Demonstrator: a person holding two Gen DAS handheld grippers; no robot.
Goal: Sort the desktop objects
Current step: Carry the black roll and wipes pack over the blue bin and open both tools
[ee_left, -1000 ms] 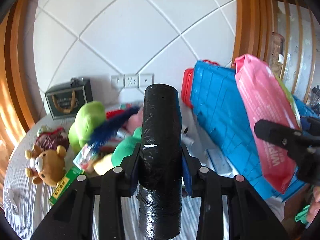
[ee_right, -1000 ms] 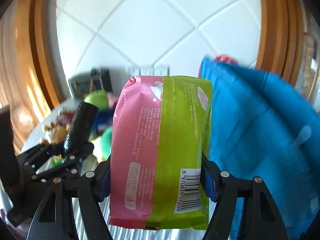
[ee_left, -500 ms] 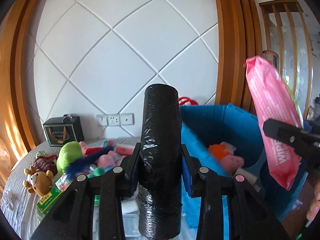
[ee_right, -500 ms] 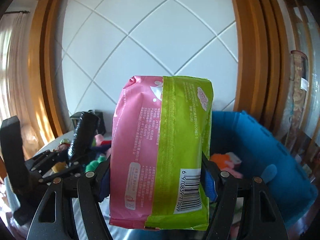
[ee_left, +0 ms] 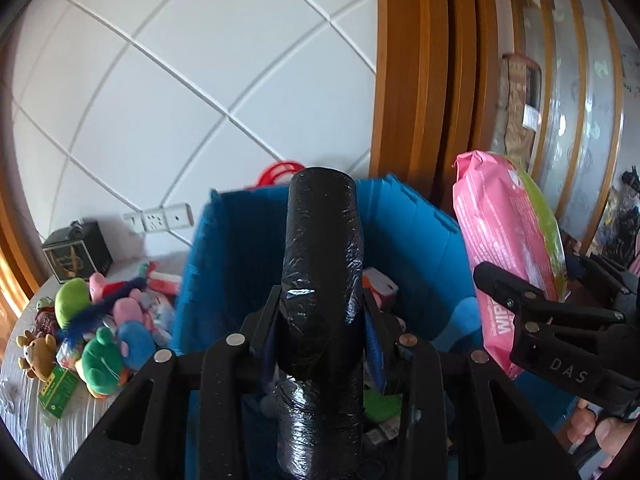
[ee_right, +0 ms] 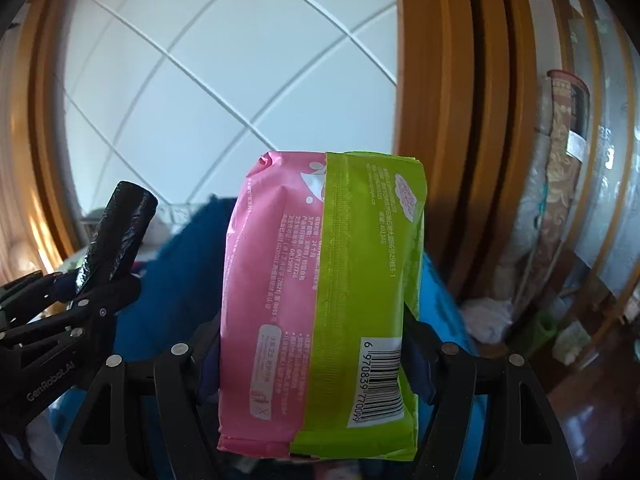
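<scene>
My left gripper is shut on a black roll of bags, held upright over the open blue fabric bin; the roll also shows in the right wrist view. My right gripper is shut on a pink and green wipes pack, held upright above the bin's right side; the pack also shows in the left wrist view. Small items lie inside the bin.
Plush toys, a small bear and a green box lie on the grey table left of the bin. A dark box stands by the wall sockets. A wooden frame rises behind.
Both grippers have swung right and up with their loads. The blue bin has come under them and its inside now shows. The toys have slid to the left.
</scene>
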